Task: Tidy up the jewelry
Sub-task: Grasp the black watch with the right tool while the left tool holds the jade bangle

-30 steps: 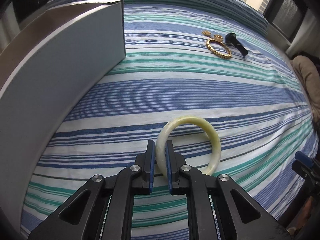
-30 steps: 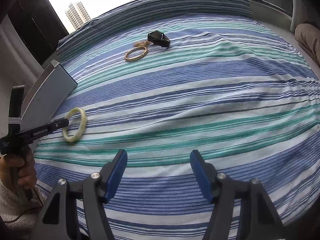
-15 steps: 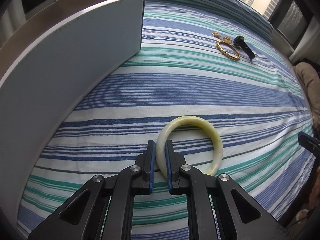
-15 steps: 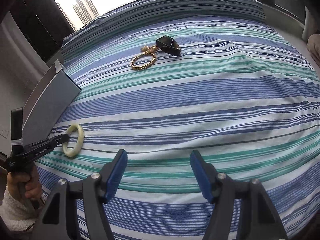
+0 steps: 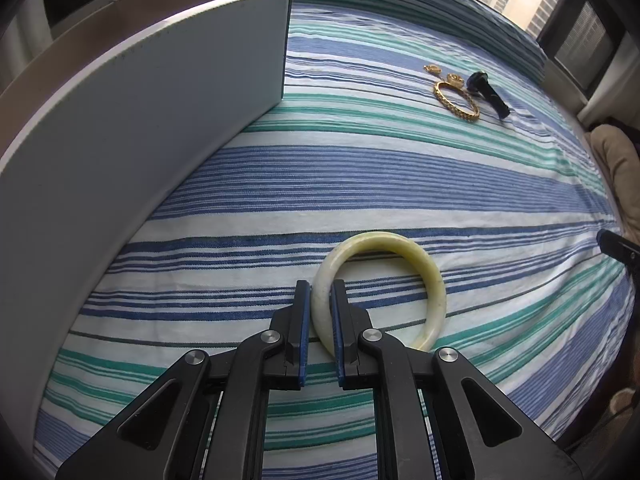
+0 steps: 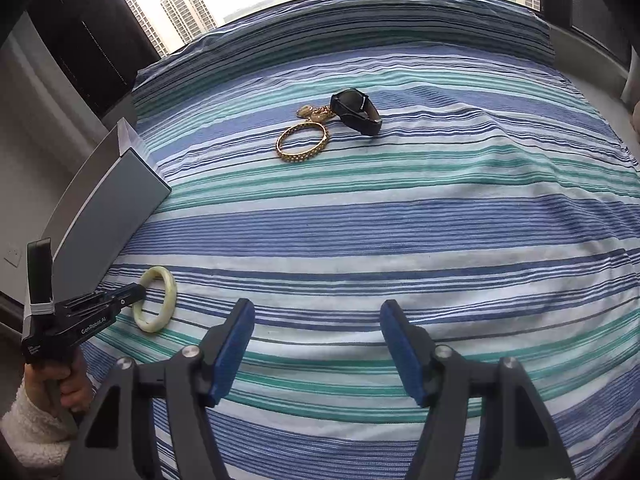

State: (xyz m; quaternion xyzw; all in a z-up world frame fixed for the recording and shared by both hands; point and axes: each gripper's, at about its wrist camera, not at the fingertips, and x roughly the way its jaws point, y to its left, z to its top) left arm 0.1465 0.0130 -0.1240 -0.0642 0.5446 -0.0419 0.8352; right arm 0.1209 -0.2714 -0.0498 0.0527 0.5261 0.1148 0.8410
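Jade bangle (image 5: 420, 264) pinched in left jaws.

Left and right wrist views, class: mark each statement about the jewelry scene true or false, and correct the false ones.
1. The left gripper has its jaws shut on the pale green bangle. True.
2. The right gripper holds the gold bangle. False: its jaws are open and empty, and the gold bangle lies on the striped bedsheet.
3. The black watch lies beside the gold bangle. True.
4. The pale green bangle is inside the grey box. False: it is over the bedsheet, outside the box.
5. Small gold pieces lie next to the watch. True.
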